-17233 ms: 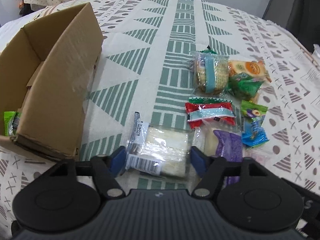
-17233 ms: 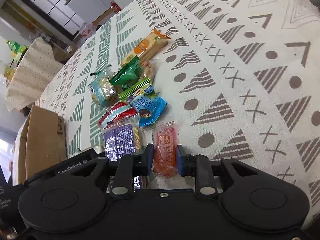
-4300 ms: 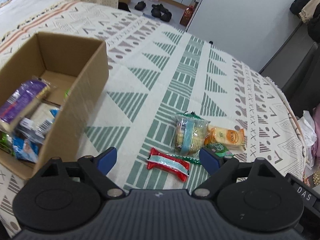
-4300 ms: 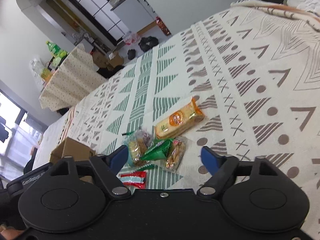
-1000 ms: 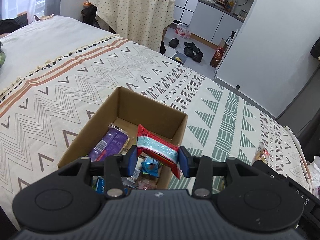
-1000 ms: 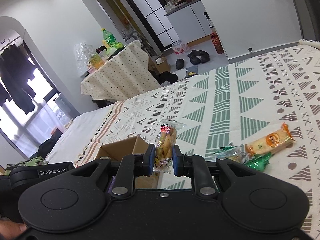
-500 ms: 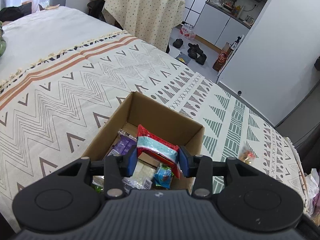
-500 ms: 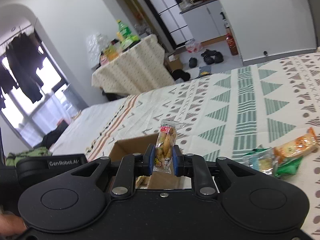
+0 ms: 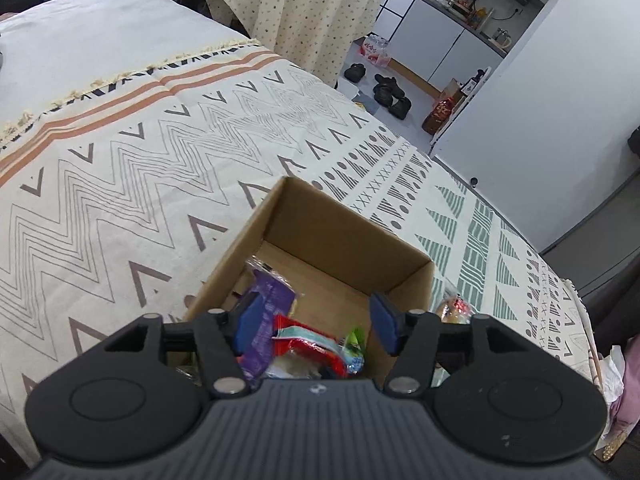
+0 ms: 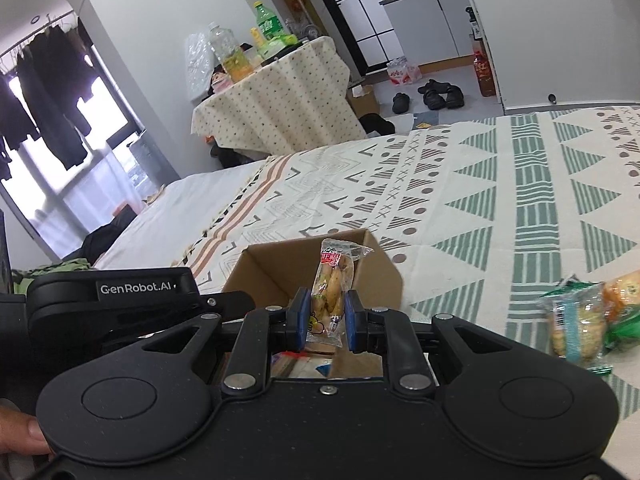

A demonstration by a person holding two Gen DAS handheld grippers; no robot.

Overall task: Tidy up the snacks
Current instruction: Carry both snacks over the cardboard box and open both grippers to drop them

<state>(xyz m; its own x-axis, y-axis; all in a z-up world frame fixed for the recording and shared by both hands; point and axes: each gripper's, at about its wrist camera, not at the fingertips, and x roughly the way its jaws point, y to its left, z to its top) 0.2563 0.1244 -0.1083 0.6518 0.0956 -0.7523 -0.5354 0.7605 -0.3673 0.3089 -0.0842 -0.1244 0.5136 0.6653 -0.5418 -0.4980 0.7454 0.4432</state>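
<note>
Snacks in thin crinkly wrap look light and crushable, so the right gripper [image 10: 325,317] pinches a bag [image 10: 331,288] gently mid-body above the box [image 9: 348,236], while the left gripper [image 9: 316,322] hangs spread and empty over it

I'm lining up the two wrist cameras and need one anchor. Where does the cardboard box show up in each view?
Left wrist: the cardboard box sits at centre, open, just beyond the open left gripper, with snacks inside.
Right wrist: the box lies low at centre-left, behind the right gripper, which pinches a clear snack packet.
Shared landmark: the dotted tablecloth table in the background.
</note>
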